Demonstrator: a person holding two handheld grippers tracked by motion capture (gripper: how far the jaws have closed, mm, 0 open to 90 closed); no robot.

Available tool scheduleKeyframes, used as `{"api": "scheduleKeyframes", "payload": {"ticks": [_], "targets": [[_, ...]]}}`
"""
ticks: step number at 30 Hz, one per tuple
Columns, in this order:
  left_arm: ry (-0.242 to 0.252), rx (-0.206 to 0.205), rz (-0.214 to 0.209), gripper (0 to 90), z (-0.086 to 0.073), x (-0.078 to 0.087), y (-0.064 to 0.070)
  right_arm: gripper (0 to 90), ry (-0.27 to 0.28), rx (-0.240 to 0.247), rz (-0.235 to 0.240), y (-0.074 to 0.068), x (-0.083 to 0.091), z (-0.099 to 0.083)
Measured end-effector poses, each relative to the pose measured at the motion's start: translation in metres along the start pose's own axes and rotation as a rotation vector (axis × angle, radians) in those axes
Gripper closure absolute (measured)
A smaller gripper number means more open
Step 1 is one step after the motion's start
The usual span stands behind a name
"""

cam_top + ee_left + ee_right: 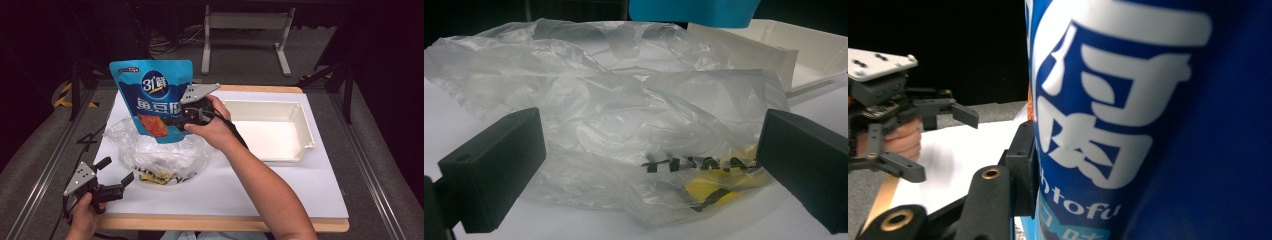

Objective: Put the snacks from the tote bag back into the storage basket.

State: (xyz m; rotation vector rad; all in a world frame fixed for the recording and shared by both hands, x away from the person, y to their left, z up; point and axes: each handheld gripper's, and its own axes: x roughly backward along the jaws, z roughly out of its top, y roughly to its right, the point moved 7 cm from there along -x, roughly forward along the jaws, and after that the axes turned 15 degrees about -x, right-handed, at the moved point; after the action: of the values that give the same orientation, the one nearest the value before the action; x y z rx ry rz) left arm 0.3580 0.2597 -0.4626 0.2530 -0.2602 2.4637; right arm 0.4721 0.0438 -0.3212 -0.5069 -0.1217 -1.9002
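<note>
A blue snack pouch (152,95) with white lettering and a red food picture hangs upright above the table. My right gripper (172,121) is shut on its lower right edge. In the right gripper view the pouch (1148,125) is pressed against one black finger (1020,165), and the other finger is hidden behind it. A crumpled clear plastic bag (160,156) with yellow and black print lies on the white table sheet, right under the pouch. My left gripper (119,170) stands open near the front left corner, just short of the bag (624,115), with nothing between its jaws.
A white, empty plastic tray (305,131) sits at the back right of the table, and its corner (819,55) shows behind the bag. The white sheet (280,185) has bare room at the front right. Table legs and cables stand on the dark floor beyond.
</note>
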Motion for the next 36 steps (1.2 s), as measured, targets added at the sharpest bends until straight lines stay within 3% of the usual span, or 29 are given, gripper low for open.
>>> {"api": "scheduleKeyframes", "payload": {"ticks": [9, 28, 36], "targets": [[-0.003, 0.001, 0.0, 0.2, 0.0, 0.0, 0.0, 55.1, -0.007, 0.01, -0.004, 0.001, 0.023, 0.002], [-0.008, 0.0, 0.003, 0.2, -0.001, -0.002, 0.0, 55.0, 0.015, 0.015, -0.067, 0.024, 0.095, -0.002], [-0.008, 0.0, 0.006, 0.2, -0.002, -0.002, 0.0, 54.9, 0.021, 0.01, -0.093, 0.032, 0.117, -0.004]]}}
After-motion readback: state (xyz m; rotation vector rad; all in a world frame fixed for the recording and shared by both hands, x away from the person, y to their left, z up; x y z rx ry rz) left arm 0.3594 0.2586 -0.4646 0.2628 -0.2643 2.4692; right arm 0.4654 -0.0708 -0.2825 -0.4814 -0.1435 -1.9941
